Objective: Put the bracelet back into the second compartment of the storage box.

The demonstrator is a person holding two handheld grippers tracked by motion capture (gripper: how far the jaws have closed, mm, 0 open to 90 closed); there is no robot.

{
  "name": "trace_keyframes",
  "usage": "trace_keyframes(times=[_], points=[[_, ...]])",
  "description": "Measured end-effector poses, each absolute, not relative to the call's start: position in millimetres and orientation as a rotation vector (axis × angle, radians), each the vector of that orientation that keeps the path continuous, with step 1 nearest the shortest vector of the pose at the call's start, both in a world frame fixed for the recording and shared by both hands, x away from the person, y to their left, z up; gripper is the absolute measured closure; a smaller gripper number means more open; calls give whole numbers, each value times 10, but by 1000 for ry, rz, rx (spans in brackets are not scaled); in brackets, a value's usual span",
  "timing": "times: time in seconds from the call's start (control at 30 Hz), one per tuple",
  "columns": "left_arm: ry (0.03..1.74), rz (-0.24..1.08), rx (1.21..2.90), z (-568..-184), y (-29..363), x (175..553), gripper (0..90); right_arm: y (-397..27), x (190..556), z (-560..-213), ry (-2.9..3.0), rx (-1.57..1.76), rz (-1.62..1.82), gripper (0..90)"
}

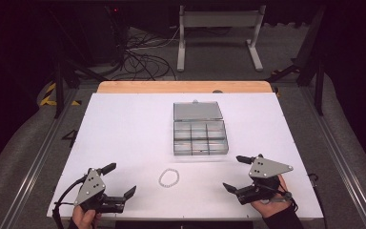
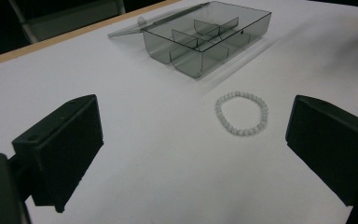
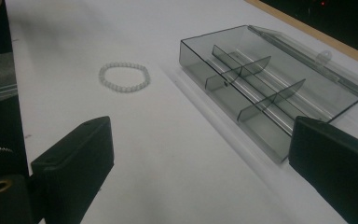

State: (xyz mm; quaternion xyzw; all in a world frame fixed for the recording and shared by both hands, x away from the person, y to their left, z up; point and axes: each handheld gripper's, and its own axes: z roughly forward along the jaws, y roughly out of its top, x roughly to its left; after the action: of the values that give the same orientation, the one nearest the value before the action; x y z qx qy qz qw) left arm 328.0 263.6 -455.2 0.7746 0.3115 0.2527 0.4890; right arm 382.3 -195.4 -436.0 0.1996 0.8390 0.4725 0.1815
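Pre-grasp: left gripper [image 1: 116,180] and right gripper [image 1: 237,172] rest at table's [image 1: 124,124] near edge, jaws apart, empty. White bead bracelet [image 1: 168,177] lies between them, near open divided box [image 1: 200,138]. Next: reach, pinch bracelet.

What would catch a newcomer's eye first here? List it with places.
The clear grey box stands open mid-table, its lid laid back on the far side and its compartments looking empty. A white bead bracelet lies flat on the white table, nearer the person than the box and apart from it. The left gripper and right gripper flank the bracelet at the near edge, jaws spread wide, holding nothing.
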Motion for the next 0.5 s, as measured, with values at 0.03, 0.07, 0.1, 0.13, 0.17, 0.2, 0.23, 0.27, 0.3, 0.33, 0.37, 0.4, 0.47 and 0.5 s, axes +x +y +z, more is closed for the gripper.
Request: trace_keyframes(times=[0.03,0.07,0.1,0.13,0.17,0.2,0.23,0.27,0.3,0.33,0.37,0.4,0.47,0.5], points=[[756,613,1883,-4552,2635,3281,45,-1954,3823,-4360,2369,564,1334,68],[756,612,1883,-4553,2634,3281,45,-1913,3838,-4332,2375,553,1338,69],[757,611,1885,-4554,2634,3283,45,-1890,3847,-4320,2378,554,1344,68],[757,611,1885,-4554,2634,3283,45,-1871,3861,-4309,2380,544,1348,69],[757,609,1883,-4554,2633,3284,45,-1849,3870,-4297,2383,543,1355,69],[757,608,1883,-4555,2633,3284,45,-1829,3877,-4285,2386,539,1362,69],[756,603,1881,-4555,2633,3285,45,-1808,3889,-4276,2385,527,1367,69],[756,600,1883,-4554,2635,3285,45,-1784,3897,-4267,2388,525,1371,69],[756,600,1883,-4554,2635,3285,45,-1762,3908,-4261,2391,516,1369,68],[758,594,1882,-4556,2634,3285,45,-1736,3914,-4255,2393,514,1372,69],[760,592,1882,-4556,2636,3286,45,-1713,3923,-4248,2397,506,1371,68],[760,591,1882,-4556,2638,3287,45,-1689,3928,-4241,2401,503,1371,68],[760,591,1882,-4556,2639,3288,45,-1646,3938,-4228,2407,487,1372,68],[760,590,1882,-4556,2640,3287,45,-1646,3938,-4228,2407,487,1372,68]])
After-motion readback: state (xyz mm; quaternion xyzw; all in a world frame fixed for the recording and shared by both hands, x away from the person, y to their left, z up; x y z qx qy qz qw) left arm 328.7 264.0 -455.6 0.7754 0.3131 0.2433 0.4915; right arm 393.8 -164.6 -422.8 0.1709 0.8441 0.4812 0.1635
